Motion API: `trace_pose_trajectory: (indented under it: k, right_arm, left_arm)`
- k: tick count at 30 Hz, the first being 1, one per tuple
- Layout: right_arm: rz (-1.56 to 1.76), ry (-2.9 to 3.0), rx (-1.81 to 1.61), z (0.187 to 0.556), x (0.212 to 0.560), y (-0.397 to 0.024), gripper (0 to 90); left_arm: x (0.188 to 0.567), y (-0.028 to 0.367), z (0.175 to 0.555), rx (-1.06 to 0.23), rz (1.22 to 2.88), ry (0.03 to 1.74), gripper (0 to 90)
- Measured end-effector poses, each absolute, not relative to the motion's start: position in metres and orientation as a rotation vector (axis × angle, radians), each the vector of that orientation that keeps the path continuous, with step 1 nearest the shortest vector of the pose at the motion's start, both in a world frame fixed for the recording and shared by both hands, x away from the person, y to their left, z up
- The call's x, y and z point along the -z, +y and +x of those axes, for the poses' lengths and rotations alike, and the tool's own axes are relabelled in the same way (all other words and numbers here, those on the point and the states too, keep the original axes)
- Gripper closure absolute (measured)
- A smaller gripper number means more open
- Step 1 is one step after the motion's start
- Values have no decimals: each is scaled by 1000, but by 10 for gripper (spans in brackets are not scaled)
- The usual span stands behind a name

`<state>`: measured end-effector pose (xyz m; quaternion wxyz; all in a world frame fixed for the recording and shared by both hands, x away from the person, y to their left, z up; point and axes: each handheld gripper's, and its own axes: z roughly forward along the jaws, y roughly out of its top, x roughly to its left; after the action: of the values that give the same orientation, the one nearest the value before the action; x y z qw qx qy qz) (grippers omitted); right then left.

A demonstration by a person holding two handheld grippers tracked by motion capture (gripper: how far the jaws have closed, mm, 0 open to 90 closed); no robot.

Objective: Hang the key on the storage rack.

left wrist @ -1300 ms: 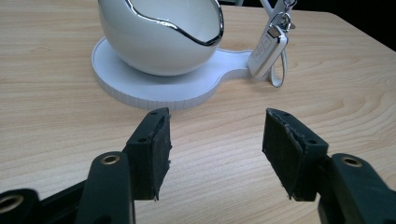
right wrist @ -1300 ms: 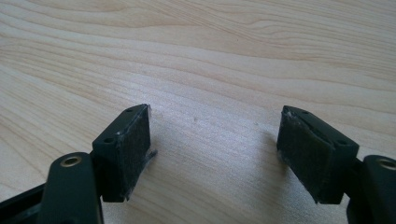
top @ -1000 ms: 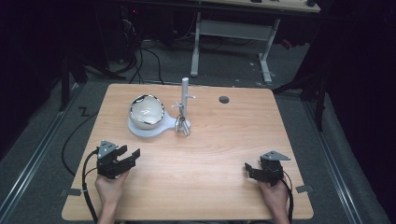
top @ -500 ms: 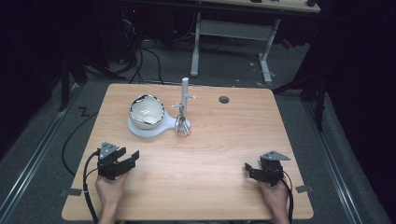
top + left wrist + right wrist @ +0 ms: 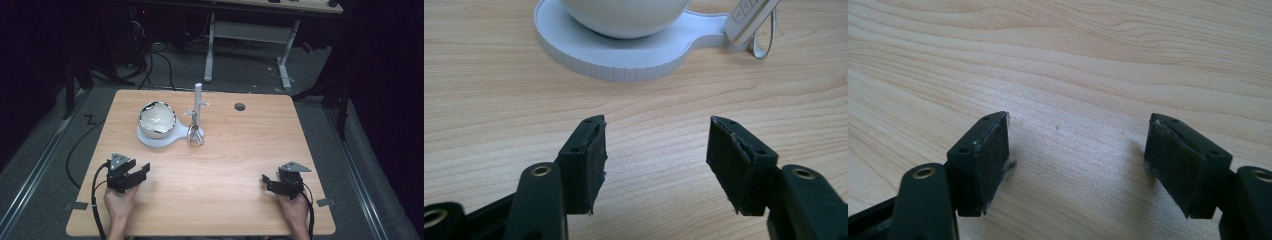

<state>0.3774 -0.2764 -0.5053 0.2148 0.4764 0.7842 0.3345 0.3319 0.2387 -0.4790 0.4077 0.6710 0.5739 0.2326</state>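
Observation:
A white bowl (image 5: pixel 156 119) with a shiny inside sits on a flat white stand base (image 5: pixel 150 140) at the table's far left centre. From that base rises a white post (image 5: pixel 198 100) with pegs, and a bunch of keys with a white fob (image 5: pixel 195 134) hangs at its foot. The base's ribbed edge (image 5: pixel 609 70) and the fob (image 5: pixel 749 17) lie ahead in the left gripper view. My left gripper (image 5: pixel 140 172) rests open near the front left, nothing between its pads. At the front right my right gripper (image 5: pixel 266 181) stands open over bare wood (image 5: pixel 1078 100).
The wooden table (image 5: pixel 240 165) has a round cable hole (image 5: pixel 240 106) at the back. Dark floor, cables and a desk frame (image 5: pixel 250 35) lie beyond the far edge. A cable (image 5: pixel 97 200) trails off the front left from the left gripper.

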Motion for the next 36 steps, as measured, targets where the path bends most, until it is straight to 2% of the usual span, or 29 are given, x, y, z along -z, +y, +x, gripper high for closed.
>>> trace_pose_trajectory:
  k: [36]
  right_arm:
    - [1322,2175,-928,377,505,-276,259]
  left_arm:
    - [502,219,343,-618,1798,1460,409]
